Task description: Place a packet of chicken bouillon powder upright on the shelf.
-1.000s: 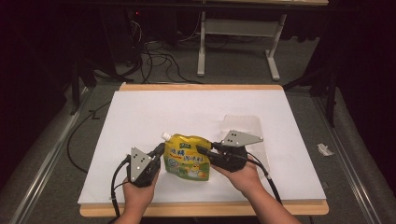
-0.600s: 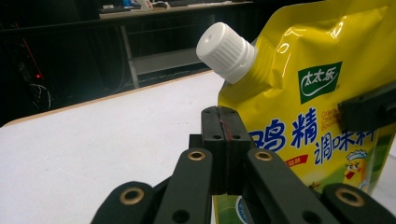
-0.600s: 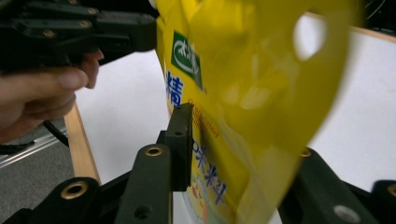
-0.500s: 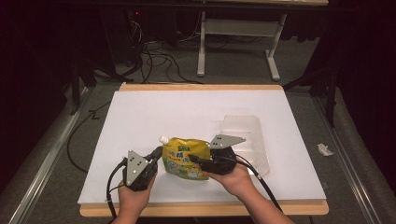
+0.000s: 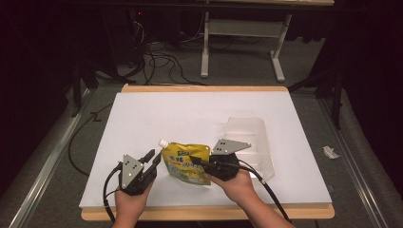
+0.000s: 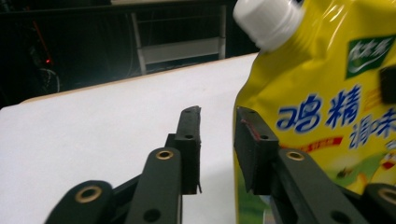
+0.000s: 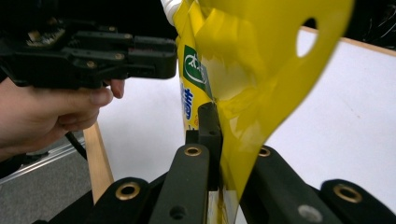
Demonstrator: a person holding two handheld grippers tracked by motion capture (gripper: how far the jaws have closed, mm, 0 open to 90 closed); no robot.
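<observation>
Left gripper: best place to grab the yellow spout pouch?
Take the flat side edge of the yellow pouch just below its white cap, coming in from the pouch's left. The right gripper already pinches the opposite edge, and the left gripper, jaws open with nothing between them, sits beside that thin seam.

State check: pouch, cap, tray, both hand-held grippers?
Yellow pouch: lifted at an angle, pinched along its edge.
White cap: on the spout.
Clear plastic tray: flat on the table, nothing in it.
Right hand-held gripper: just closed, shut on the pouch's edge.
Left hand-held gripper: just opened, jaws apart, nothing between them, pouch beside one jaw.
</observation>
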